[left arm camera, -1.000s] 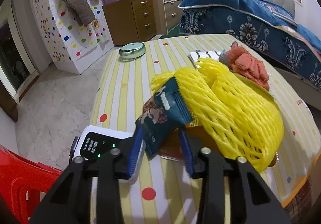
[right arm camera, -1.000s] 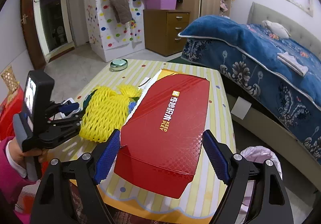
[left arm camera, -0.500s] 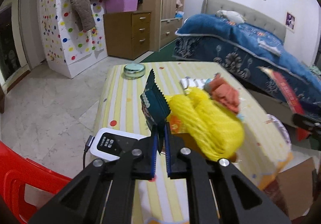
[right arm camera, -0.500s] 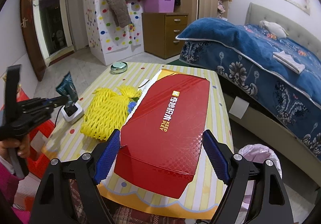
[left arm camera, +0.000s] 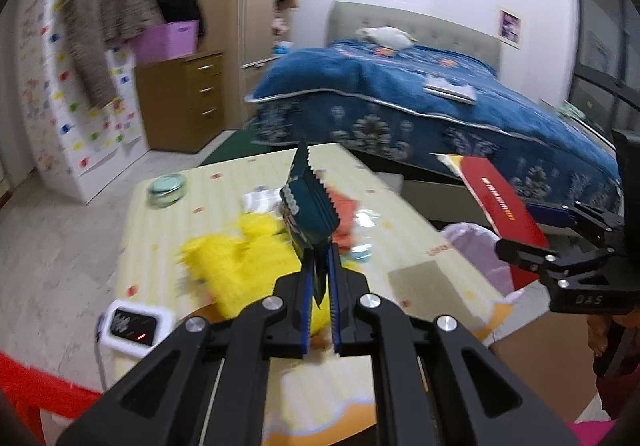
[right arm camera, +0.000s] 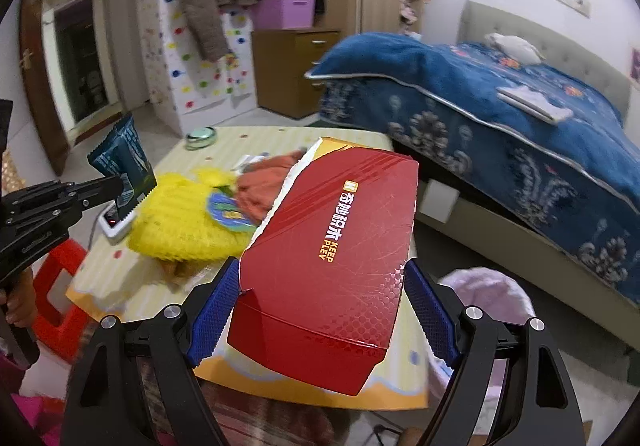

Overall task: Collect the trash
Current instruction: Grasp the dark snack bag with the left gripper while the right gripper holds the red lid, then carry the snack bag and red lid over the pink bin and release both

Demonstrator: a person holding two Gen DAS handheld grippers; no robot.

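Closest up, the left tool (left arm camera: pixel 320 286) is clamped tight on a dark teal foil snack wrapper with a zigzag edge (left arm camera: pixel 310 202), which sticks up above the worktop. The right tool (right arm camera: pixel 320 298) grips a big flat red cardboard box with yellow lettering (right arm camera: pixel 336 242) across its width, holding it over the near right corner of the worktop.

Below them is the worktop with a yellow-and-white striped cloth with coloured dots (left arm camera: pixel 156 222). On it: a white gadget with a dark screen (left arm camera: pixel 134 326) at the near left edge, a heap of yellow foam fruit netting (right arm camera: pixel 180 214) in the middle, an orange knitted cloth (right arm camera: pixel 264 182) just behind it, and a round pale green tin (right arm camera: pixel 200 136) at the far end.

Off the worktop's right side there's a pale pink bag-lined bin (right arm camera: pixel 484 294), and a red plastic stool (right arm camera: pixel 60 270) to the left. Further back, a bed with a blue patterned quilt (right arm camera: pixel 500 106), a brown wooden drawer unit (right arm camera: pixel 296 70) with a purple plastic basket (right arm camera: pixel 286 12) on top, and a white wardrobe with coloured dots (right arm camera: pixel 176 58) with jackets hanging on it.
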